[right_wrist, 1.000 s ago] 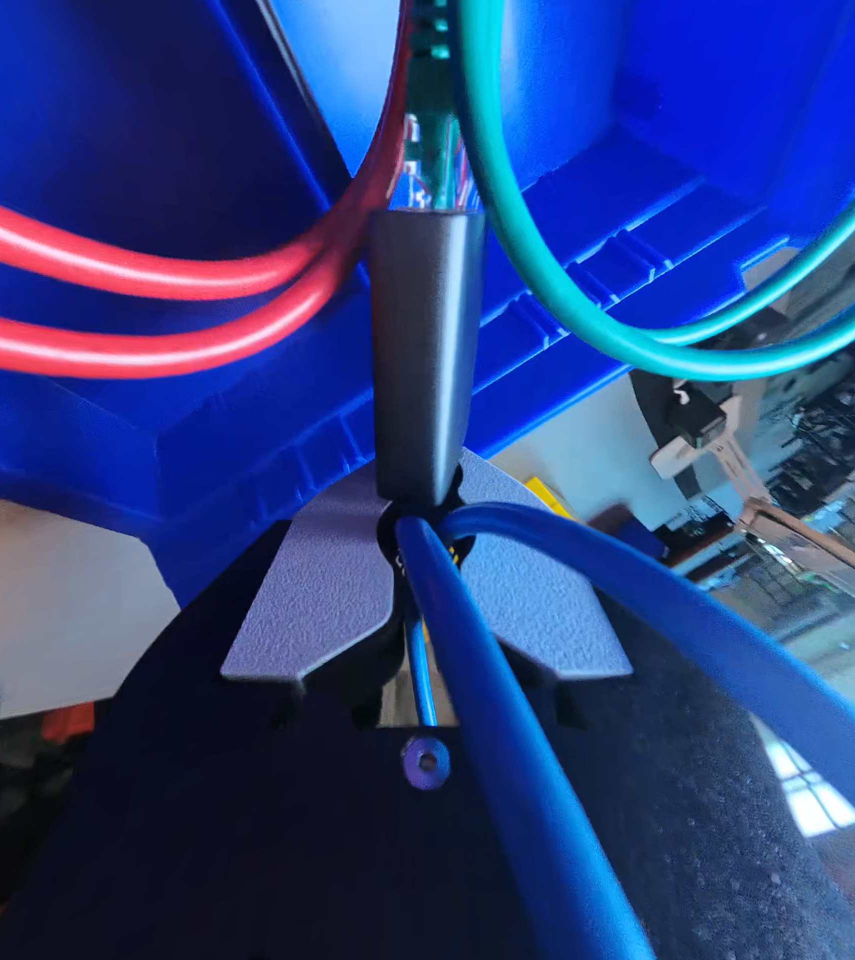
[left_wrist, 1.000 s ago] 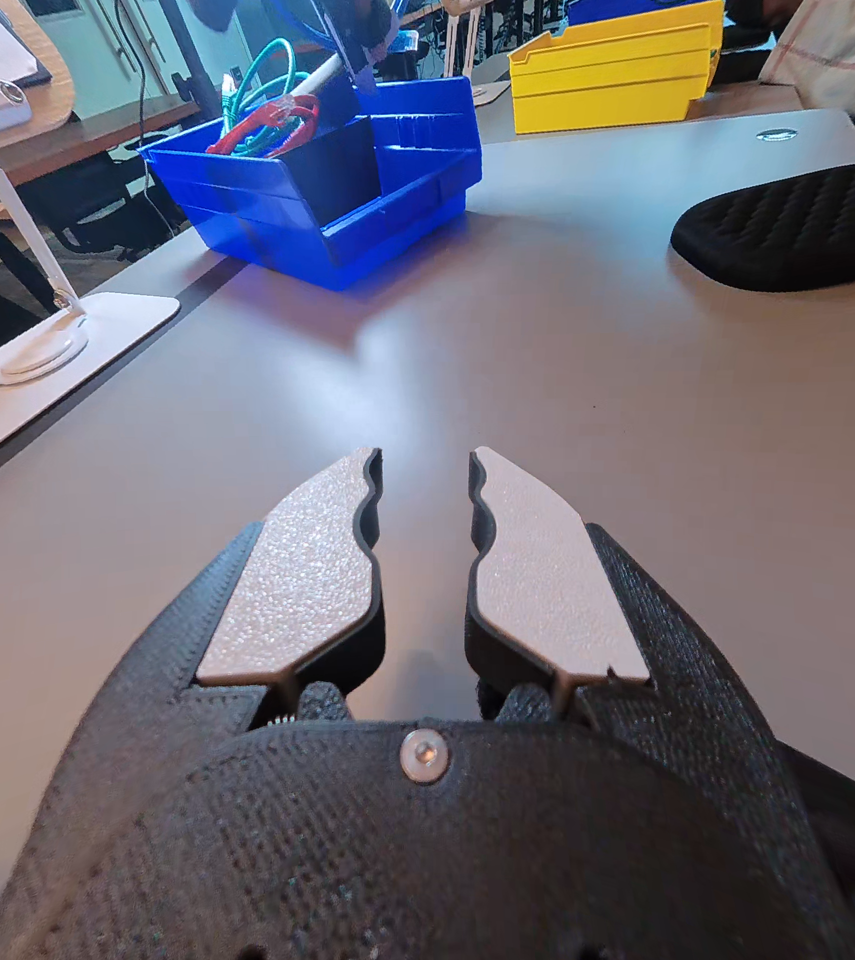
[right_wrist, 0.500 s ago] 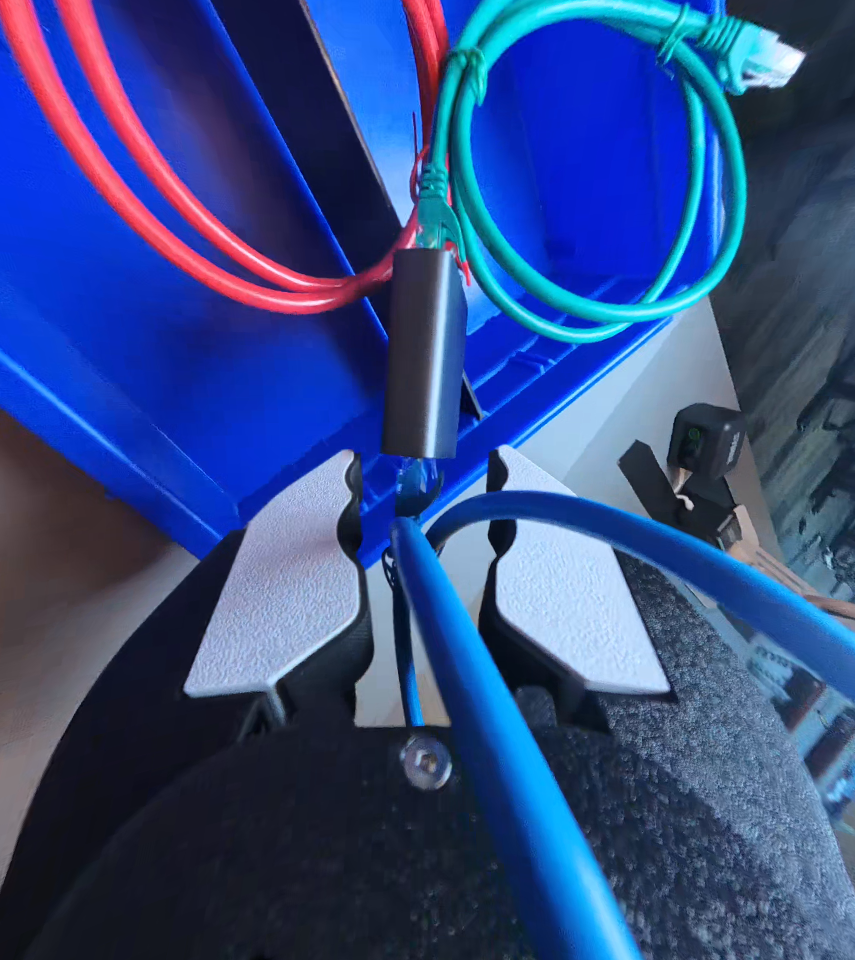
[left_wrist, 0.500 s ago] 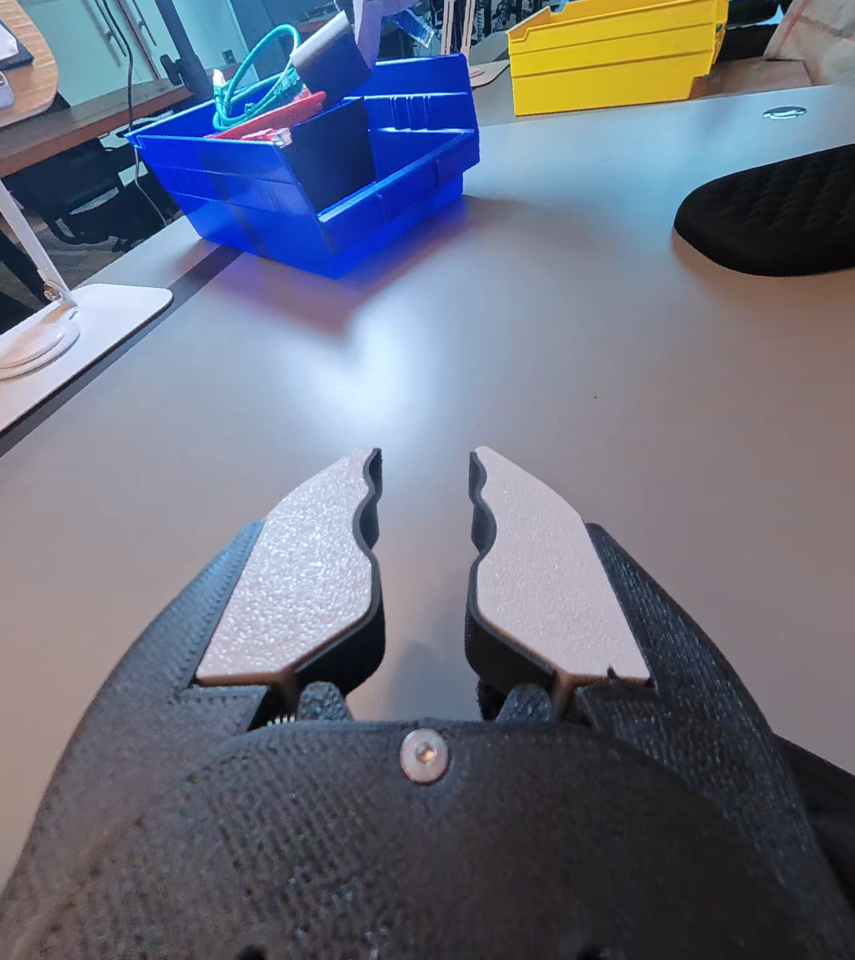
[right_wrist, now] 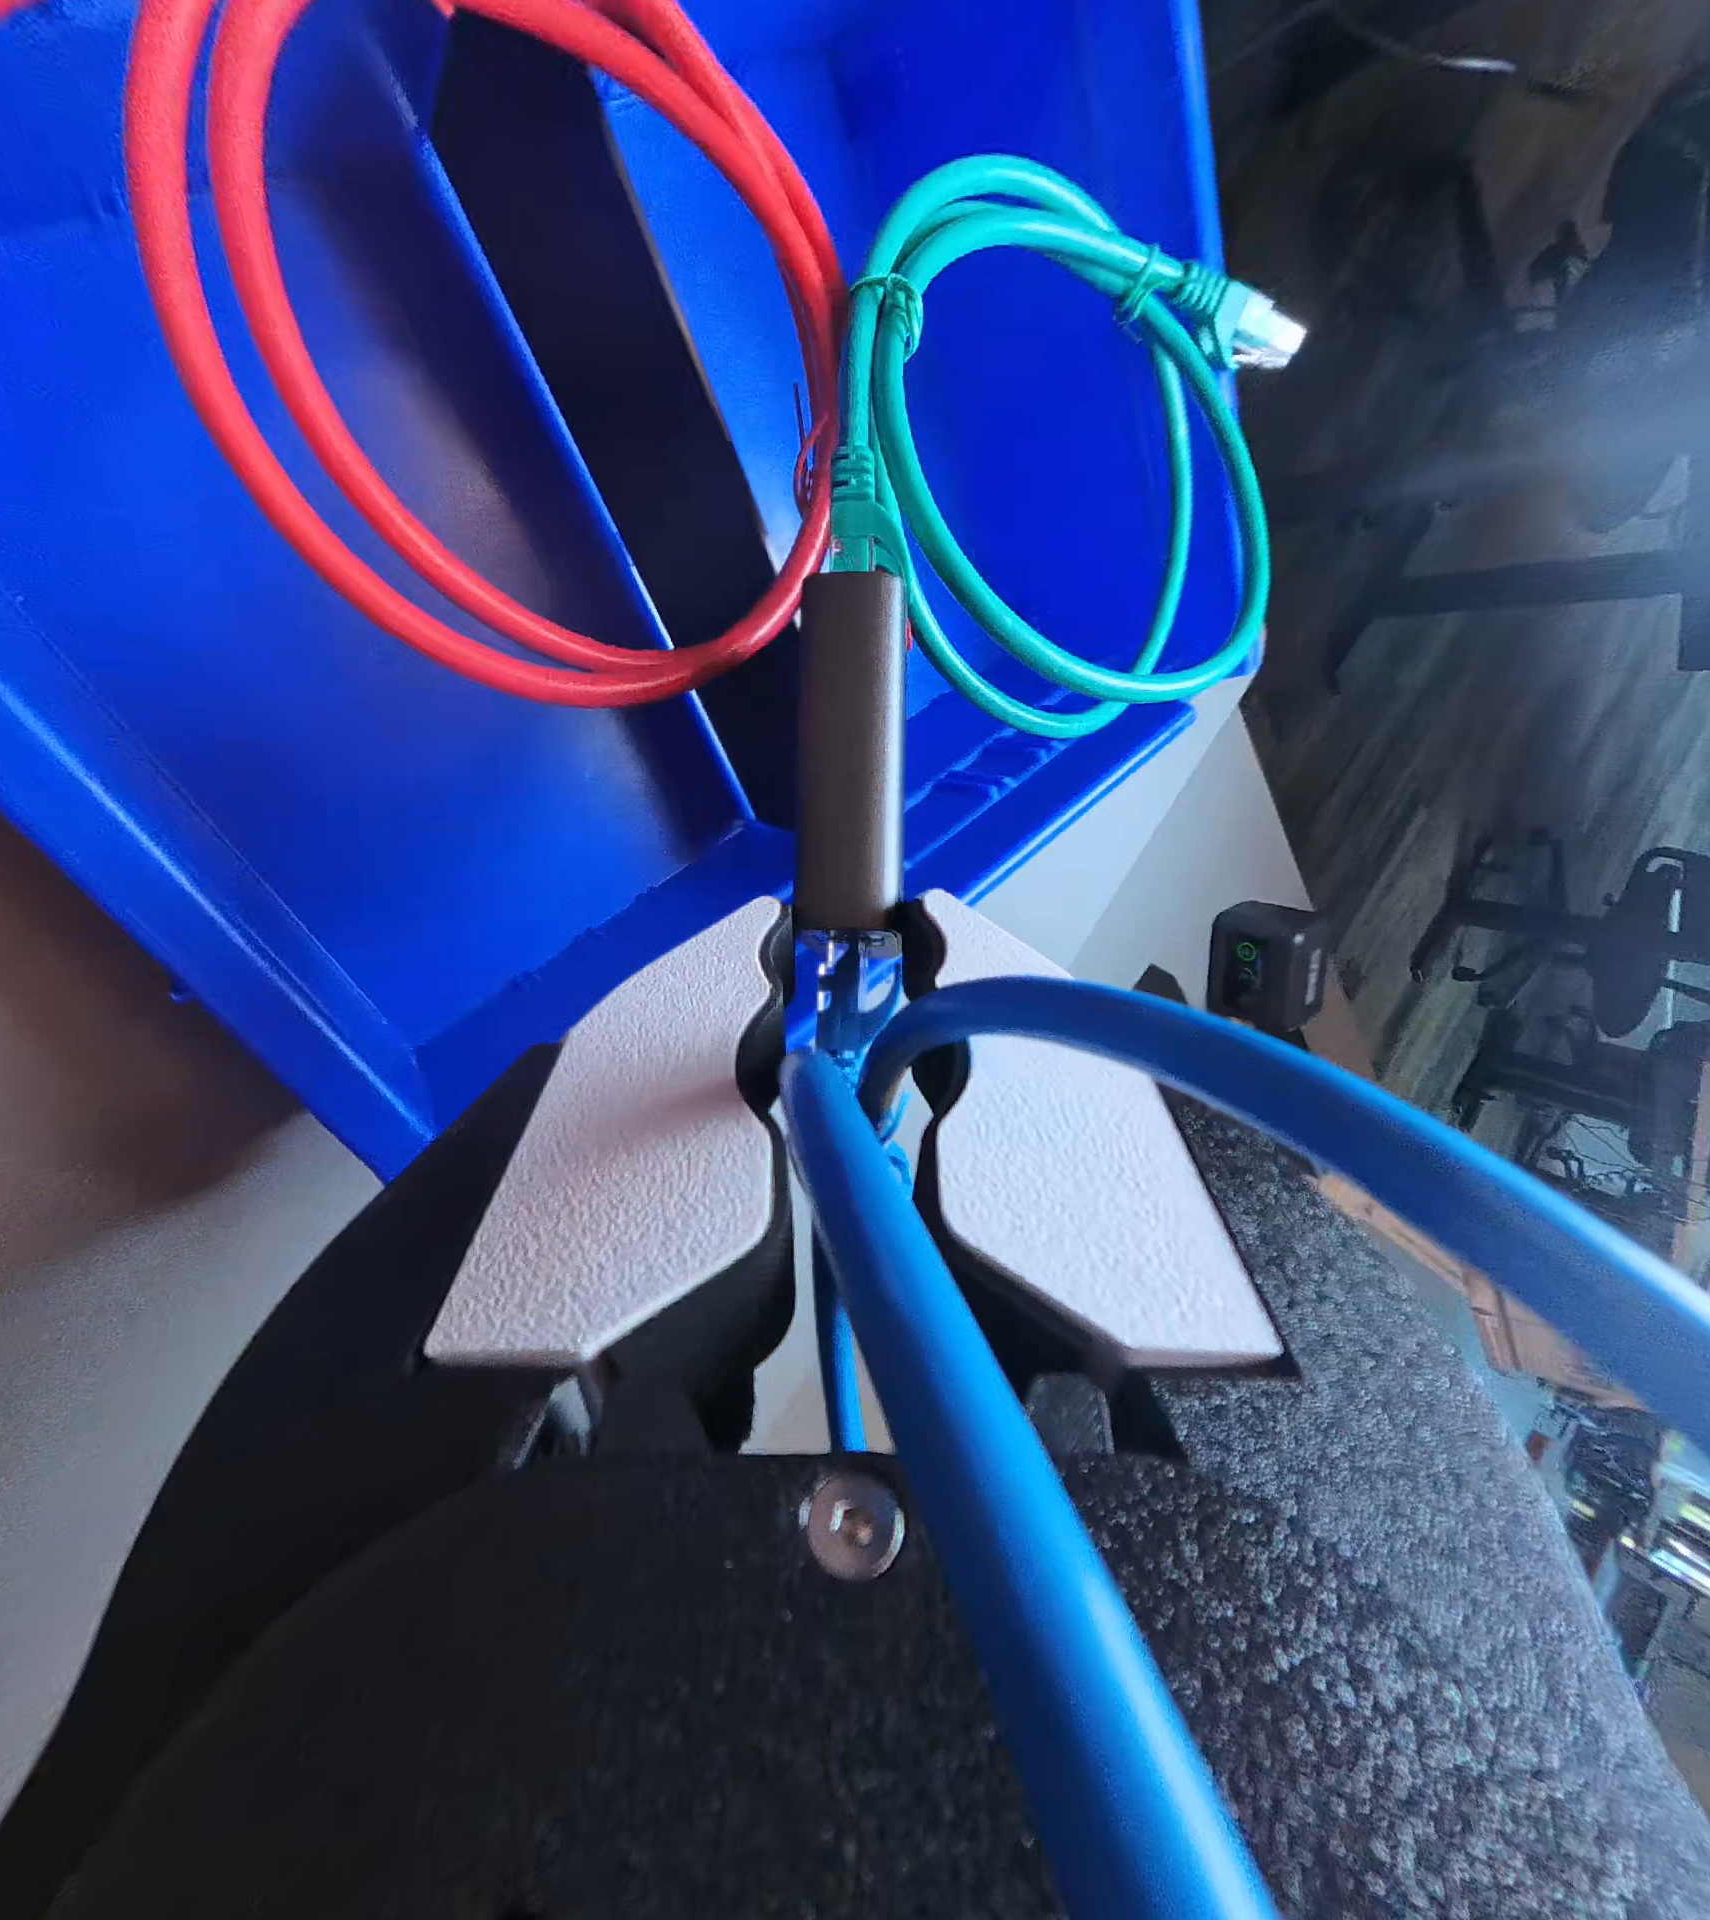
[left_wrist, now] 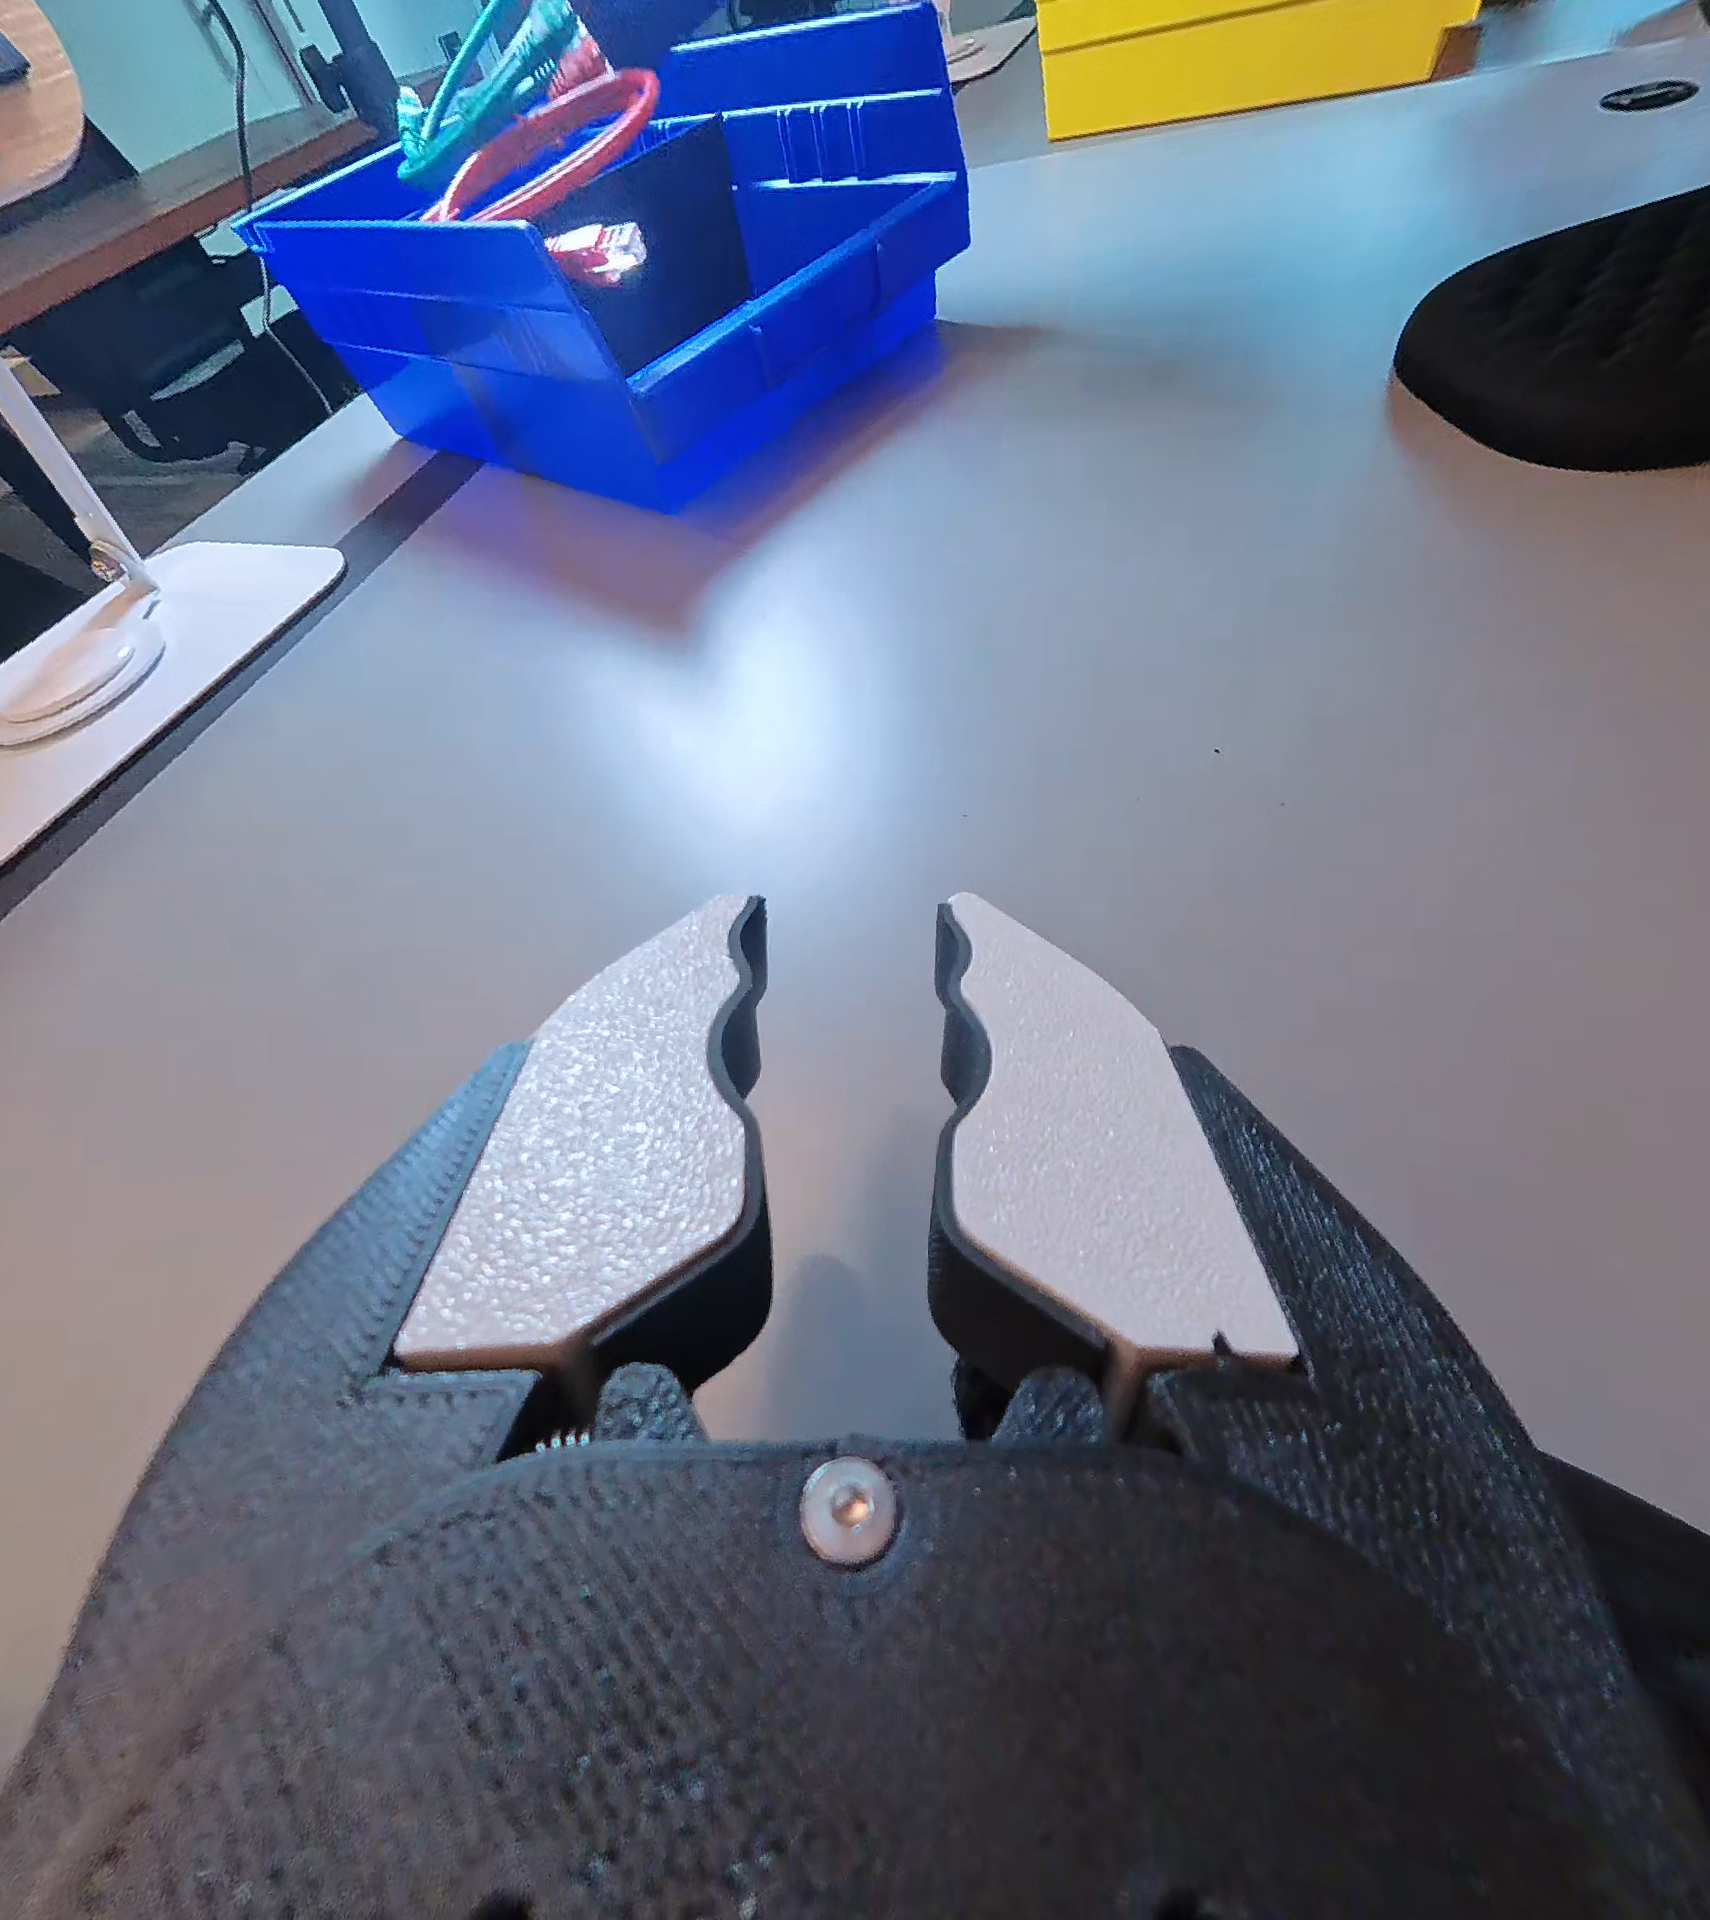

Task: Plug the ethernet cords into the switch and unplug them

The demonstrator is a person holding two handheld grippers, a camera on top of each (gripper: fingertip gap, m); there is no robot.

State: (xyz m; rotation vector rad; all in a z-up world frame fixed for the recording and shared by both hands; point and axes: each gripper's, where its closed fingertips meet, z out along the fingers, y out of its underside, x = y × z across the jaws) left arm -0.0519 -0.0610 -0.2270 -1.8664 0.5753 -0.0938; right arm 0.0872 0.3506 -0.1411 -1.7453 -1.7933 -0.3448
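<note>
Right gripper (right_wrist: 849, 925) fingers pinch the switch (right_wrist: 849, 738) end-on — long axis straight ahead; left gripper (left_wrist: 851, 920) fingers spread, empty.

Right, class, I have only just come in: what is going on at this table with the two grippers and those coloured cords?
The right gripper grips the end of a slim black switch above the blue bin, where a blue cord plugs in and runs back between its fingers. A green cord is plugged into the switch's far end, and a looped red cord hangs beside it. The left gripper is open and empty over the bare grey table, well short of the bin.
</note>
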